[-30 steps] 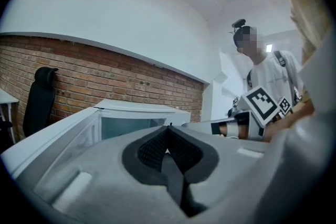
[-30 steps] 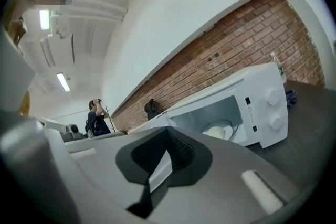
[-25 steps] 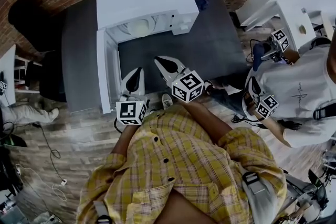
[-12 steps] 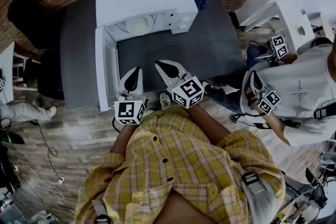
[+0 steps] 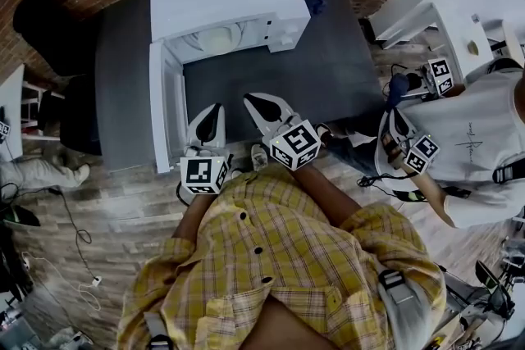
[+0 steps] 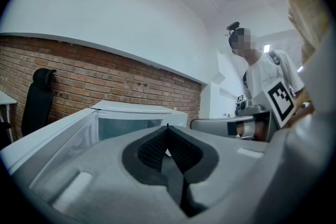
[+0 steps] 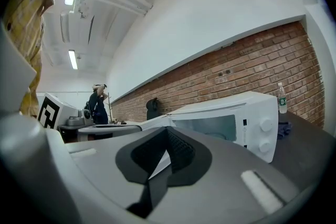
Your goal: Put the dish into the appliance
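head view: the microwave [image 5: 221,0] stands on the dark desk [image 5: 328,70] with its door [image 5: 164,106] swung wide toward the near edge. a pale round disc [image 5: 220,41] lies in the cavity; it looks like the dish, though it could be the turntable. the main risk is that open door: the left hand-held gripper [image 5: 208,125] hovers just beside its free end, so a careless sweep could knock the door or shove the microwave. the right hand-held gripper [image 5: 264,105] hangs over the desk's near edge, well apart from the cavity. left gripper view: the left hand-held gripper's jaws are pressed together with nothing between them, touching nothing, and the door fills the left foreground, which confirms how near it is. right gripper view: this hand-held gripper's jaws are likewise closed and empty; the white sliver in their gap is only the door beyond. with both closed, neither could take hold of anything without first opening.
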Demonstrator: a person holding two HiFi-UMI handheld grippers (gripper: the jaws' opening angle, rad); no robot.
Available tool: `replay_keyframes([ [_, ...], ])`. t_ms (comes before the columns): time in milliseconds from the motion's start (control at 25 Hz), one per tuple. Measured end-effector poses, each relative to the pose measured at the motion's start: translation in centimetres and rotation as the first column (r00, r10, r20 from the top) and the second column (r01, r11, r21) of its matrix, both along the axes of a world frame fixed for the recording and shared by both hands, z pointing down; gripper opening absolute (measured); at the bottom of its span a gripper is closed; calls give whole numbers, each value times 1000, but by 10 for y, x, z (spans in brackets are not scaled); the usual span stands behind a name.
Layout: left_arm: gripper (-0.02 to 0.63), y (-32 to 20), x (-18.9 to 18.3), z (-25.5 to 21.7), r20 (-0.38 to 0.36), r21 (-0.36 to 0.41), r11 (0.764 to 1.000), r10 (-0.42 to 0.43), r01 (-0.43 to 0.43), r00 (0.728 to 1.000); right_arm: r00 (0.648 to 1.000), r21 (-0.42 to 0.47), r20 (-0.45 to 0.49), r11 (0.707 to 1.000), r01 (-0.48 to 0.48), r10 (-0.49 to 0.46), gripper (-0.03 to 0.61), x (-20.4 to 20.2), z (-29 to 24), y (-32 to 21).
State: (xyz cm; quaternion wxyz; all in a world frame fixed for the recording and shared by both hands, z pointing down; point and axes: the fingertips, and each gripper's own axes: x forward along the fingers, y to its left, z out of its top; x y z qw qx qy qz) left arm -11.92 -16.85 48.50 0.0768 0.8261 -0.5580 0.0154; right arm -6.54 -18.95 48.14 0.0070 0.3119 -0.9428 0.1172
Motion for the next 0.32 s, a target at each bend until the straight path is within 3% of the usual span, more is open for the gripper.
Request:
replay_keyframes([
  [320, 0, 0, -3, 5, -2, -4, 1000, -8, 8, 1000, 1000, 4, 3, 1000, 1, -1, 3, -2, 3, -2],
])
